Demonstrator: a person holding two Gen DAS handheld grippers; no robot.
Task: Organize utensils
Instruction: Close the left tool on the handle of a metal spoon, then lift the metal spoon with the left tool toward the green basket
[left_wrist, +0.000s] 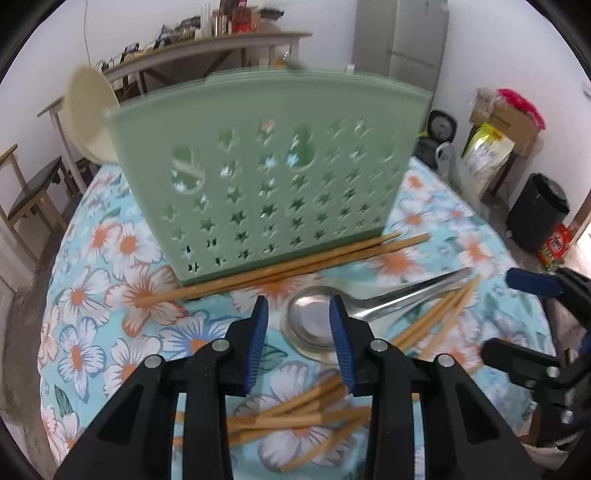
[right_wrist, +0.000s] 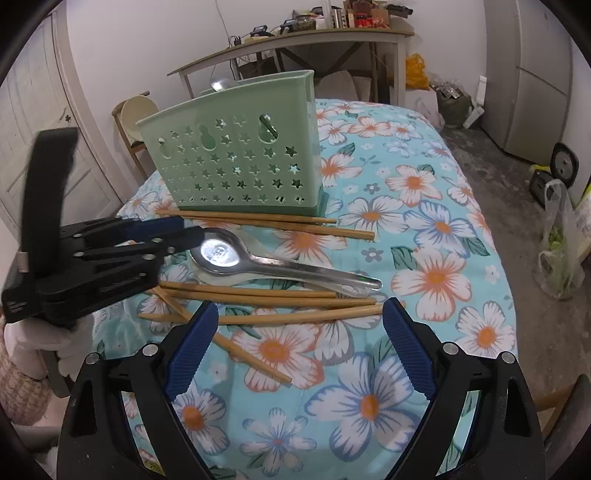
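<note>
Left tool (left_wrist: 299, 310) half open, empty, jaws straddling the spoon (right_wrist: 221, 254) bowl for a pick. Right tool (right_wrist: 299, 314) wide, empty, over chopsticks (right_wrist: 273, 301). Utensils on bench (right_wrist: 436, 236) before holder (right_wrist: 236, 162).

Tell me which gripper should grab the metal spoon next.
Probably left. The left gripper sits right over the metal spoon, its bowl showing between the narrowed jaws. The right gripper stands wide open nearer the loose chopsticks, short of the spoon.
</note>
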